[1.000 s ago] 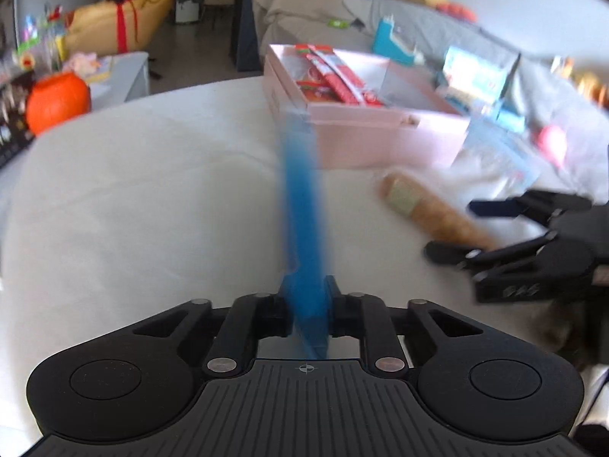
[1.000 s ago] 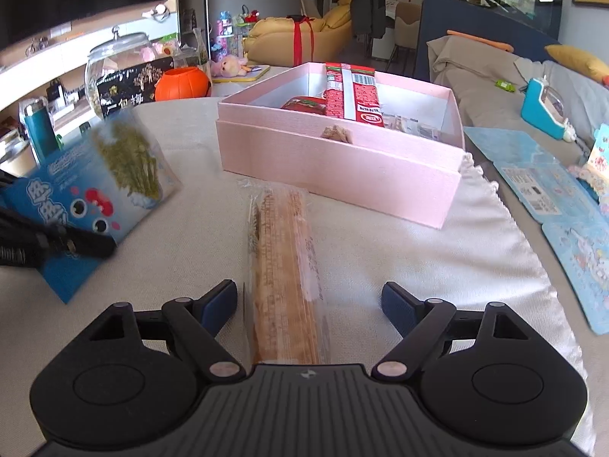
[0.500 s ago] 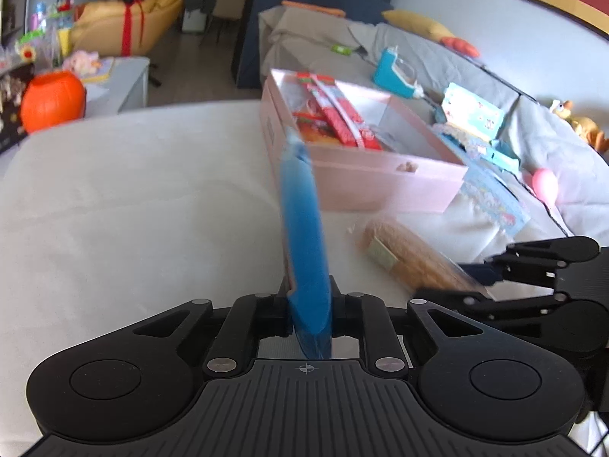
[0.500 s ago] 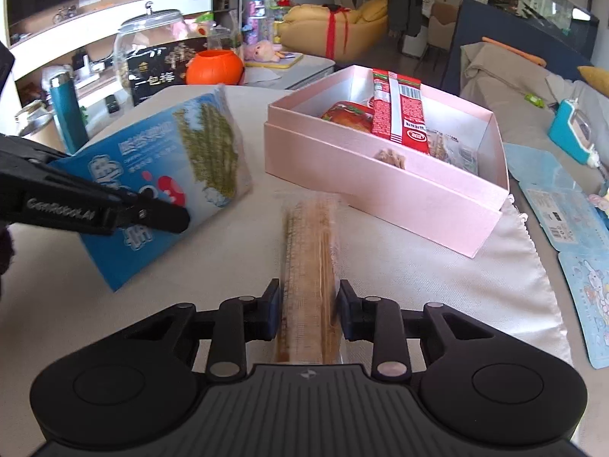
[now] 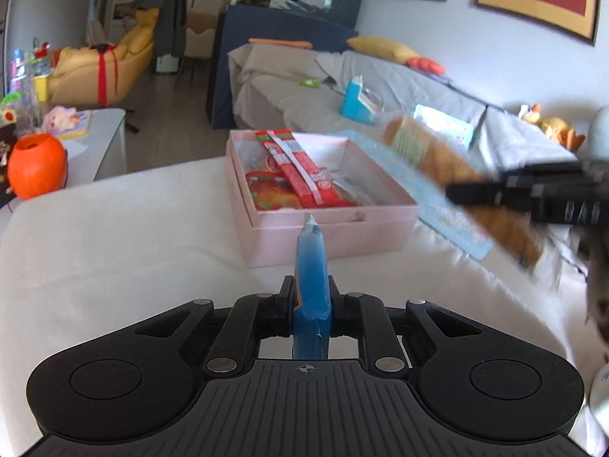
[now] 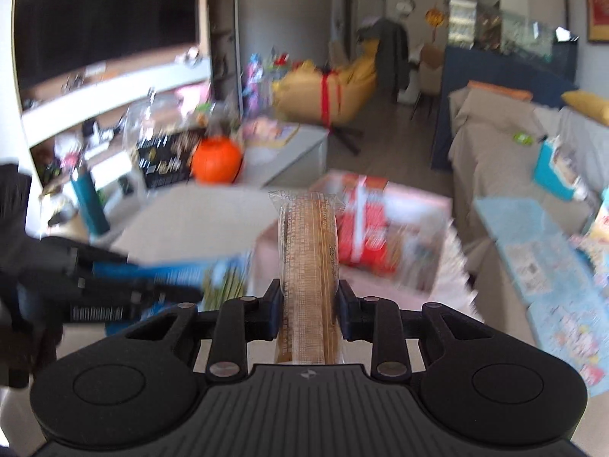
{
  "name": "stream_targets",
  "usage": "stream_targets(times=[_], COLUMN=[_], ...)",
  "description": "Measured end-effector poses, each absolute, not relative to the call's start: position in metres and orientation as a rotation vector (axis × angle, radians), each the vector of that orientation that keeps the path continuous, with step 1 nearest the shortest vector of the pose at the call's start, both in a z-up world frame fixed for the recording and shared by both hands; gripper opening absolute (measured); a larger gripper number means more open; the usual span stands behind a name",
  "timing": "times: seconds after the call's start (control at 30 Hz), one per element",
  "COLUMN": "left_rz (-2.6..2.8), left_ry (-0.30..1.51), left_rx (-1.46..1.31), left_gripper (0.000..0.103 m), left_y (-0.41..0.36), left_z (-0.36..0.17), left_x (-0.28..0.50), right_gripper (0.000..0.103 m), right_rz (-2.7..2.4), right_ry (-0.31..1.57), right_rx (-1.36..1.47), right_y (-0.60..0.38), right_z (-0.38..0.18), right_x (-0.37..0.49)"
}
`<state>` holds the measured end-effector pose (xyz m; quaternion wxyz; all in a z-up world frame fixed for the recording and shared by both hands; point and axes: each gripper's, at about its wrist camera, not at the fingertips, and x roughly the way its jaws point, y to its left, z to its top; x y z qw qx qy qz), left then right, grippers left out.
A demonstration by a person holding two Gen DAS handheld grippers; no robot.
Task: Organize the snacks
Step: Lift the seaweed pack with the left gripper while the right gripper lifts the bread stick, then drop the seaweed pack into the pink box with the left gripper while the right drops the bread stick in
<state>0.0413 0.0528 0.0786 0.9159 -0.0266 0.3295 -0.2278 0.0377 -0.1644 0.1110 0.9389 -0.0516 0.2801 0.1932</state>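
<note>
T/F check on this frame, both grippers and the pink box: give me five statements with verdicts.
1. The left gripper is shut on the blue snack packet. True.
2. The right gripper is open and empty. False: it is shut on the wrapped cracker stack.
3. The pink box has no lid on and already holds red-wrapped snacks. True.
4. The cracker stack lies flat on the white table. False: it is held in the air.
5. An orange pumpkin-shaped container sits inside the pink box. False: it stands apart, off to the left beyond the table.
</note>
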Motion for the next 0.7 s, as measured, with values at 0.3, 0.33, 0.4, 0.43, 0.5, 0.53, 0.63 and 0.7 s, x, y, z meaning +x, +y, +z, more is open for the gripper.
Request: stream_targets(times=[0.3, 0.33, 0.4, 0.43, 0.5, 0.53, 0.63, 0.7], left_rz=[-0.47, -0.471, -0.472, -0.474, -0.486, -0.497, -0.529, -0.557], left_ry=[0.731, 0.729, 0.716, 0.708, 0.696, 0.687, 0.633, 0.589], left_rx=[-0.084, -0.084, -0.089, -0.089, -0.099, -0.108, -0.116, -0.133], left_gripper=[0.019, 0.018, 0.018, 0.018, 0.018, 0.018, 0.018, 0.018], left_y=[0.054, 0.054, 0.055, 0.055, 0.055, 0.055, 0.053, 0.053], left_z=[0.059, 0.059, 0.059, 0.06, 0.062, 0.066, 0.086, 0.104], left_x=[0.049, 0.049, 0.047, 0.045, 0.04, 0.038, 0.032, 0.036], right_gripper=[0.028, 0.028, 0.028, 0.028, 0.028, 0.028, 0.028, 0.028], right_rz=[0.377, 0.378, 0.38, 0.381, 0.382, 0.384, 0.387, 0.392], right_ry=[0.648, 0.661, 0.683, 0.69, 0.699, 0.701, 0.69, 0.663], right_rx=[-0.12, -0.118, -0.111, -0.11, -0.111, -0.113, -0.099, -0.053], right_y=[-0.163, -0.163, -0.162, -0.161, -0.161, -0.161, -0.165, -0.174], right_z=[0.085, 0.08, 0.074, 0.071, 0.069, 0.068, 0.075, 0.09], right_x=[0.047, 0.047, 0.05, 0.05, 0.05, 0.048, 0.043, 0.044])
